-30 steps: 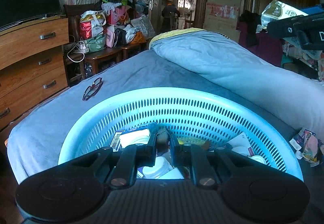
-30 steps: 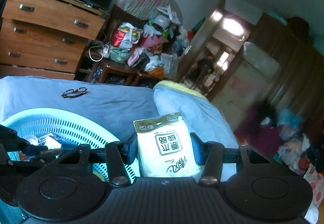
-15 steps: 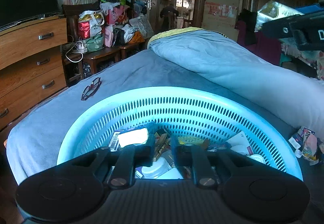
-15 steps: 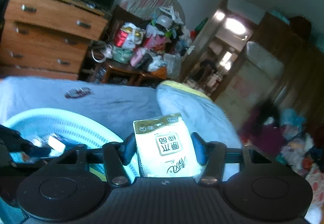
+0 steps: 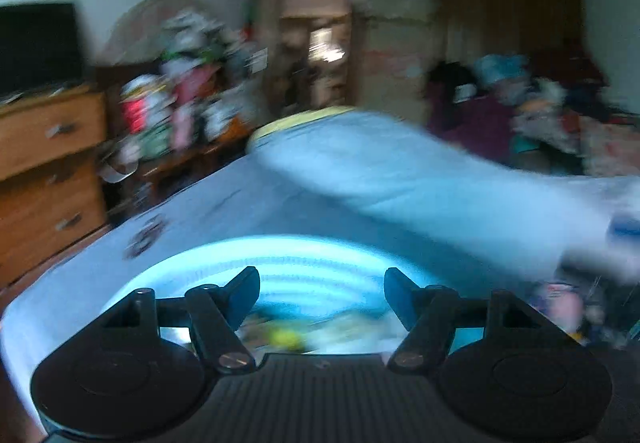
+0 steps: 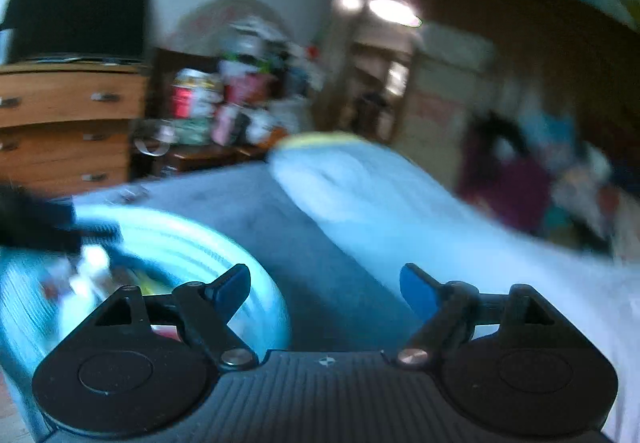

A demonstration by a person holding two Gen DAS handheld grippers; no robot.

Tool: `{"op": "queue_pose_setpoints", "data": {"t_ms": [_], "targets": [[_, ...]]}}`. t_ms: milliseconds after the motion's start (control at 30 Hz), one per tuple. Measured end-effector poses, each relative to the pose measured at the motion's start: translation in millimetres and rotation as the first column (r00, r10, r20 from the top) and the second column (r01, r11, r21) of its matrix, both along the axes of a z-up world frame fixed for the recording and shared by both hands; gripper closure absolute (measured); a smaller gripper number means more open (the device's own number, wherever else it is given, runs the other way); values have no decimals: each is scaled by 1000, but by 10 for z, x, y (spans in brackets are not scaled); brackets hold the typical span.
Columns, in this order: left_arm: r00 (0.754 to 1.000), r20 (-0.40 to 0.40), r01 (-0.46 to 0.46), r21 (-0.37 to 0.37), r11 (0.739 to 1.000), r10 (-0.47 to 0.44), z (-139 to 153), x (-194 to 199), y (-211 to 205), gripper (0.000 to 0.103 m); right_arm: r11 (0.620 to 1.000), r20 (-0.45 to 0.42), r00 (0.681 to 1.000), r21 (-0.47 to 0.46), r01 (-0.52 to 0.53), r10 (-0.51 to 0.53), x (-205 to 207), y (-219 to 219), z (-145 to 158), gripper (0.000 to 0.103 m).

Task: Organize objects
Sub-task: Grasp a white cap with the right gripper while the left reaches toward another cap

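Note:
Both views are motion-blurred. A light blue perforated basket [image 5: 288,263] sits on the bed with several blurred items inside it. My left gripper [image 5: 322,293] is open and empty above the basket's near side. The basket also shows in the right wrist view [image 6: 192,243], at lower left. My right gripper [image 6: 325,289] is open and empty, over the grey-blue bedsheet just right of the basket. The white packet it held is not in sight. A dark shape, likely the left gripper [image 6: 44,227], reaches over the basket at the left edge.
A folded light blue duvet [image 5: 400,171] lies along the bed's right side. A pair of glasses [image 5: 144,237] lies on the sheet left of the basket. A wooden dresser [image 5: 44,171] with a TV stands left. Clutter lies at the bed's right edge [image 5: 560,307].
Both grippers have opened. The left one let go of the item it held in the basket. The right one no longer holds the white packet. Both cameras have swung quickly, blurring the views.

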State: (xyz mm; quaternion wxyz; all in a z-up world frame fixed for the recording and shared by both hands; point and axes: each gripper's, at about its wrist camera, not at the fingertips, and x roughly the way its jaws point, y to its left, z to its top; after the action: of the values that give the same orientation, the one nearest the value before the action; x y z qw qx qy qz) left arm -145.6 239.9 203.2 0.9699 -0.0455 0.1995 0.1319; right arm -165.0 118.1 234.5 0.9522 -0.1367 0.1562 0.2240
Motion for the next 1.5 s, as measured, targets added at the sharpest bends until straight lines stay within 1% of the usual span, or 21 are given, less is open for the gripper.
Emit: {"op": "queue_pose_setpoints", "data": {"t_ms": [67, 133, 267, 333, 433, 500, 667, 733, 767, 833, 867, 900, 1000, 1067, 1133, 1167, 1233, 1333, 1367, 1433, 1500], "targets": [[994, 33, 102, 34, 994, -103, 80, 35, -399, 22, 994, -51, 993, 10, 110, -109, 12, -532, -295, 21], [977, 40, 205, 65, 977, -208, 88, 98, -802, 21, 978, -103, 973, 18, 209, -206, 39, -1044, -561, 21], [932, -22, 361, 71, 930, -361, -131, 352, -1501, 21, 910, -222, 889, 20, 415, -400, 237, -2045, -1052, 27], [908, -69, 418, 73, 906, -414, -296, 500, -1818, 24, 885, -242, 860, 9, 465, -449, 401, -2365, -1259, 31], [870, -133, 485, 57, 873, -475, -546, 764, -2220, 32, 876, -266, 843, -17, 482, -468, 757, -2676, -1520, 40], [843, -171, 523, 34, 852, -510, -705, 937, -2444, 41, 878, -278, 841, -21, 479, -465, 989, -2780, -1634, 42], [781, -227, 596, -2, 803, -581, -1100, 1269, -2808, 49, 903, -283, 861, -42, 428, -422, 1413, -2788, -1869, 46], [757, -245, 620, -25, 784, -606, -1241, 1384, -2900, 52, 905, -318, 851, -66, 420, -418, 1541, -2806, -1971, 57], [749, -251, 626, -35, 779, -613, -1299, 1444, -2945, 52, 908, -336, 849, -57, 415, -408, 1612, -2837, -1999, 59], [733, -264, 641, -42, 767, -627, -1395, 1534, -3062, 54, 917, -334, 859, -48, 395, -388, 1594, -2872, -2048, 66], [723, -268, 651, -48, 758, -637, -1448, 1591, -3127, 55, 919, -328, 864, -42, 391, -383, 1559, -2891, -2049, 73], [711, -271, 662, -54, 747, -649, -1498, 1662, -3187, 58, 914, -323, 862, -30, 404, -391, 1516, -2924, -2033, 73], [672, -276, 700, -66, 711, -687, -1629, 1848, -3432, 62, 849, -333, 816, 74, 523, -474, 1177, -3204, -1867, 73], [644, -265, 723, -93, 684, -717, -1745, 1992, -3616, 63, 799, -322, 779, 98, 593, -539, 821, -3355, -1799, 73], [622, -269, 740, -105, 664, -735, -1879, 2138, -3819, 63, 763, -352, 748, 127, 634, -563, 521, -3468, -1839, 73], [623, -277, 738, -100, 667, -731, -1962, 2226, -3922, 63, 761, -357, 745, 126, 636, -563, 399, -3486, -1877, 73], [645, -292, 715, -96, 692, -707, -2130, 2413, -4079, 63, 771, -352, 761, 144, 620, -546, 295, -3498, -1908, 73], [699, -306, 662, -67, 747, -647, -2297, 2630, -4174, 63, 781, -323, 779, 159, 604, -537, 332, -3508, -1875, 73], [711, -304, 648, -64, 759, -634, -2324, 2695, -4184, 63, 784, -314, 784, 159, 600, -536, 344, -3509, -1886, 73], [722, -298, 638, -60, 767, -624, -2363, 2818, -4215, 62, 790, -322, 785, 148, 595, -530, 364, -3506, -1942, 73], [729, -284, 642, -35, 766, -623, -2380, 2906, -4273, 56, 790, -330, 782, 145, 596, -529, 404, -3519, -1963, 73]]}}
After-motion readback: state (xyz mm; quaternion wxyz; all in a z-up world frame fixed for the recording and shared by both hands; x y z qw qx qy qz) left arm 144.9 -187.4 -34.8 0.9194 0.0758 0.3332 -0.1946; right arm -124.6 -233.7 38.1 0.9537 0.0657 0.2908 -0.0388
